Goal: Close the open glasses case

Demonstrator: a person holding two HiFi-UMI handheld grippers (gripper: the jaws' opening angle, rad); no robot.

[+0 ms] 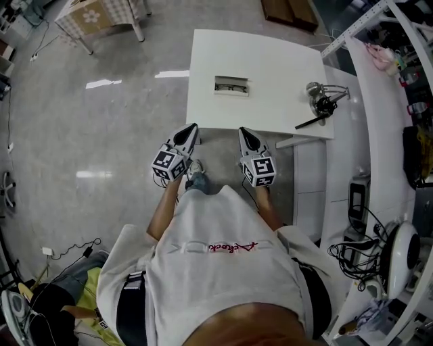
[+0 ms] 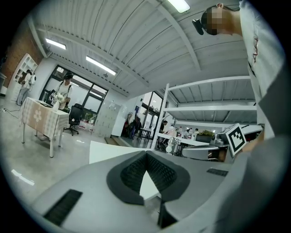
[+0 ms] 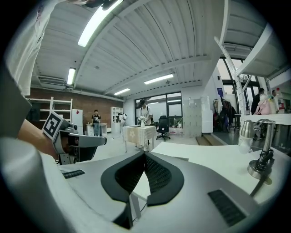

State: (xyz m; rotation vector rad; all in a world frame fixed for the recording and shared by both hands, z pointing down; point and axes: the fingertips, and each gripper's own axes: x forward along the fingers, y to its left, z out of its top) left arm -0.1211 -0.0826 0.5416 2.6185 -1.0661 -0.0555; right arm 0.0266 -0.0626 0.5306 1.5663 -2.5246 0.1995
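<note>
The open glasses case (image 1: 231,86) lies on the white table (image 1: 270,67), towards its far middle, with dark glasses inside. Both grippers hover just short of the table's near edge, side by side and pointing at it. My left gripper (image 1: 192,128) is shut with nothing in it; in the left gripper view its pads (image 2: 157,170) meet at the tip. My right gripper (image 1: 243,131) is likewise shut and empty, with its pads (image 3: 157,172) touching. The case cannot be made out in either gripper view.
A metal stand with a black cable (image 1: 323,100) sits at the table's right corner, also visible as the stand (image 3: 261,157). White shelving (image 1: 379,169) with clutter runs along the right. A cloth-covered table (image 1: 101,17) stands far left, where people are also standing.
</note>
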